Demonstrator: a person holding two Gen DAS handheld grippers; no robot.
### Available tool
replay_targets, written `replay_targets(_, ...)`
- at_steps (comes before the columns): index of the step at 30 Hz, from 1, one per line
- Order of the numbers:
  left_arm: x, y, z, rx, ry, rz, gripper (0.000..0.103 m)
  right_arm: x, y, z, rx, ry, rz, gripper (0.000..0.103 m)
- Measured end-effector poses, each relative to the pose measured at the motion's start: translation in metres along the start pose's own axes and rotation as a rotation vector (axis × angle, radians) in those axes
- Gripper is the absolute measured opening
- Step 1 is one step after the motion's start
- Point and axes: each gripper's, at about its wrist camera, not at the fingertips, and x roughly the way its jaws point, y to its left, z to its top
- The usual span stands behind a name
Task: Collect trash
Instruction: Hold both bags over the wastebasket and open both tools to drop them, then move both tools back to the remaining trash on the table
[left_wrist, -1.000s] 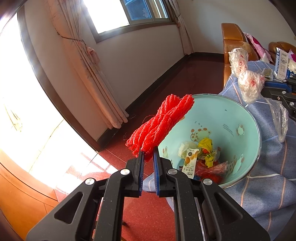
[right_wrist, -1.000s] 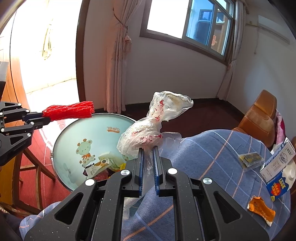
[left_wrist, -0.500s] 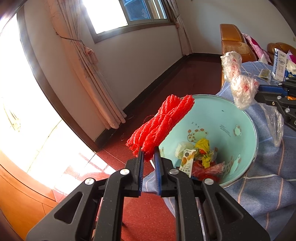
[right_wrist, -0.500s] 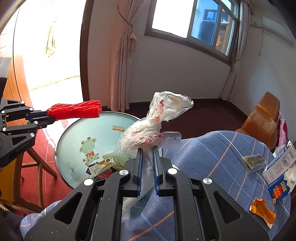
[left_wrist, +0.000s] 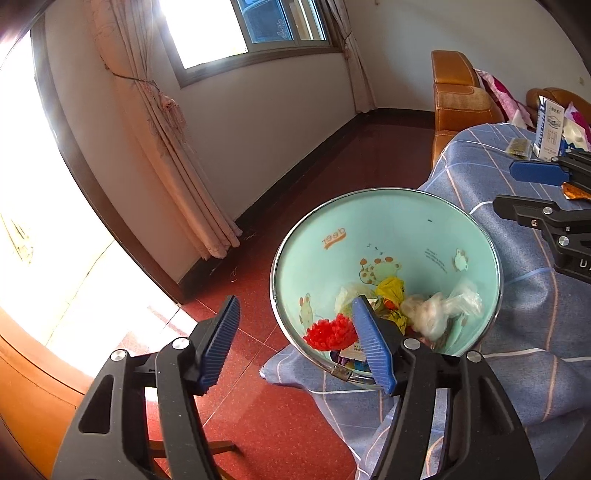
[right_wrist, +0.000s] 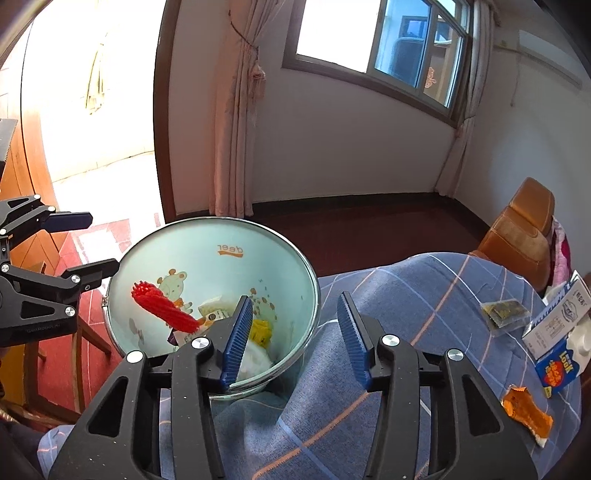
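While sunlit, blue checked cloth (right_wrist: 424, 295).

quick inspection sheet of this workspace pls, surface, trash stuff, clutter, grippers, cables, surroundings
surface: blue checked cloth, wrinkled
job's things: mint bin at the cloth's edge holds a red mesh net, a clear plastic bag and yellow scraps; an orange wrapper, a dark sachet and a blue-white carton lie on the cloth
clutter: nothing seen
grippers: left gripper and right gripper open, both empty
cables: nothing seen
surroundings: red tile floor, curtain, window, orange sofa
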Motion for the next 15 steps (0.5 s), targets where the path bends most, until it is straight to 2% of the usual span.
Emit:
replay_targets(2, 0.0, -0.001, 0.0, 0.0, -0.001, 0.003, 0.064, -0.002, -0.002, -0.002, 0.015, 0.001, -0.006, 0.05)
replay_targets(5, -0.001, -0.001, 0.0, -0.012, -0.008, 0.002, 0.073, -0.008, -0.007, -0.009, 0.044, 0.0, -0.022, 0.052)
replay_targets(12, -0.001, -0.018, -0.002, 0.003, -0.001, -0.043, 0.074, -0.041, -0.033, -0.034, 0.153, -0.006, -0.09, 0.054)
replay_targets(15, -0.004, -0.028, -0.004, 0.021, -0.002, -0.064, 0.074, -0.062, -0.048, -0.047, 0.198, -0.017, -0.121, 0.058)
